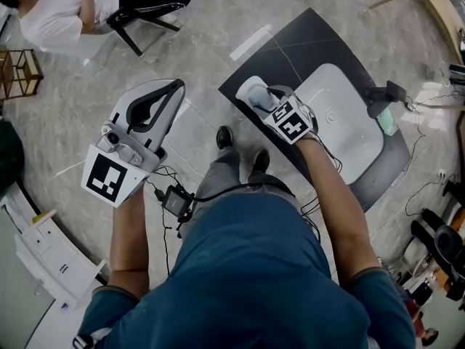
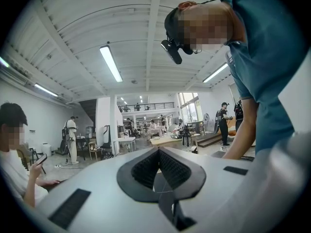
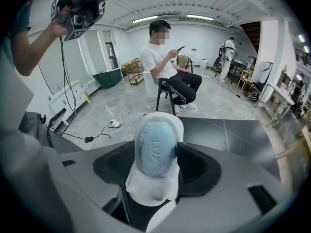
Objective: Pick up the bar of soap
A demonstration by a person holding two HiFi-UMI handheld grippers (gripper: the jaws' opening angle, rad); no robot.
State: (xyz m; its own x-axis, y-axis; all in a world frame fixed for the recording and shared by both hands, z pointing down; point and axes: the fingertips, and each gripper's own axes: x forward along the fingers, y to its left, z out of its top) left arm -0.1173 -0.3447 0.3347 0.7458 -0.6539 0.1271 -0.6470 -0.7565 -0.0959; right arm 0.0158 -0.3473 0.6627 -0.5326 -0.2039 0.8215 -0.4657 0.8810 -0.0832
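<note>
- The grey stone floor (image 1: 218, 20) spreads under everything, and a black mat (image 1: 305, 38) lies on it just ahead of my feet.
- A white rounded tray (image 1: 349, 137) rests on that mat and covers much of its middle.
- A person (image 1: 65, 13) in a white shirt sits on a chair well off to my left, away from the mat.
- My left claw (image 1: 176, 87) is held about level, off to the side of the mat. Its own view shows the ribbed pads (image 2: 145, 168) meeting at the tips with nothing between them, so it is closed and empty.
- My right claw (image 3: 156, 161) tilts steeply down near the mat's left corner. Its jaws are spread wide, one on each side of the soap, and I see neither pad pressing on it.
- A white soap dish (image 3: 148, 191) stands on the mat beside the tray.
- The bar of soap (image 3: 155, 147), pale blue, speckled and embossed, lies in that dish, right between my right jaws.
</note>
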